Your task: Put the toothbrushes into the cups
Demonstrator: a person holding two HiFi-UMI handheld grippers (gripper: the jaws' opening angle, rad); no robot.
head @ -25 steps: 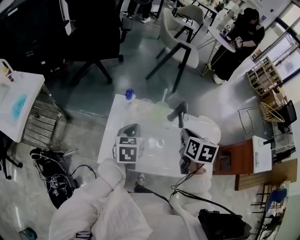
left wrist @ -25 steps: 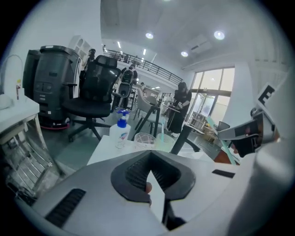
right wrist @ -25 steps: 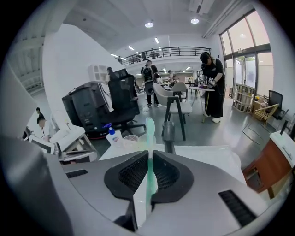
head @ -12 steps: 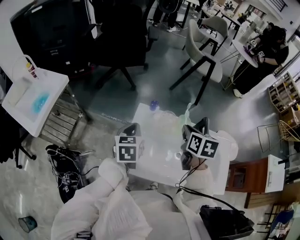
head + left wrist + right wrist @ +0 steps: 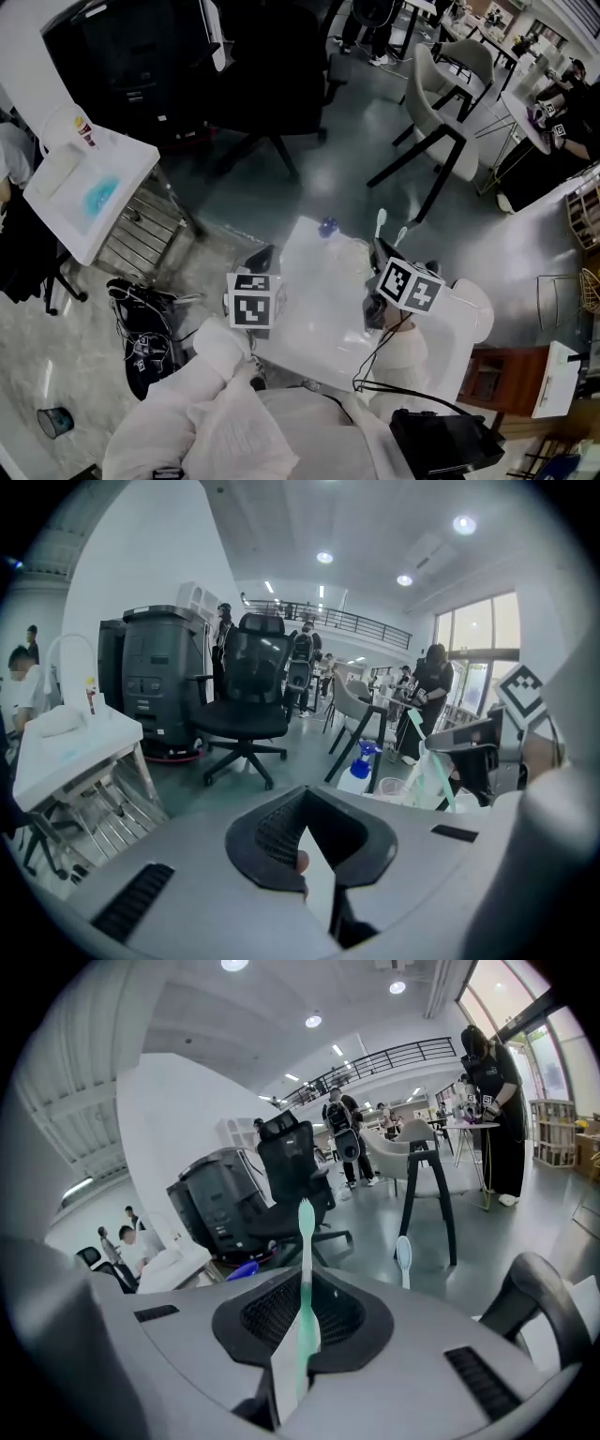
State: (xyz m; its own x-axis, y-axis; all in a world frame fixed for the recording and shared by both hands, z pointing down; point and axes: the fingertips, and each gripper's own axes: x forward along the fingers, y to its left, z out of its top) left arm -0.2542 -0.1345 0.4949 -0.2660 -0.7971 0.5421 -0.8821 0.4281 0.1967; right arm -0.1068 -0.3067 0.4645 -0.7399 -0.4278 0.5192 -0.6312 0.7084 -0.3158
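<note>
A person in white sleeves is working at a white desk [image 5: 328, 323] in an open-plan office, holding a hand-held gripper in each hand. The right hand-held gripper [image 5: 298, 1335] is clamping a green toothbrush [image 5: 305, 1241] by its handle, and the brush is standing upright between the jaws with its bristled head pointing up. In the head view that toothbrush [image 5: 382, 222] is rising above the far edge of the desk, in front of the right hand-held gripper [image 5: 380, 253]. A second toothbrush [image 5: 403, 1258] with a pale blue head is standing upright just to the right of it; its lower end is hidden behind the gripper body, so whether it is sitting in a cup cannot be told. The left hand-held gripper [image 5: 314, 860] is hovering over the near left part of the desk with its jaws pressed together. A clear cup [image 5: 392, 787] is standing near the far edge of the desk beside a blue-capped spray bottle [image 5: 364, 761], and its contents are too blurred to make out. Beyond the desk, a black office chair [image 5: 248, 700] is sitting on the grey floor, and other people are standing and sitting at tables further back.
</note>
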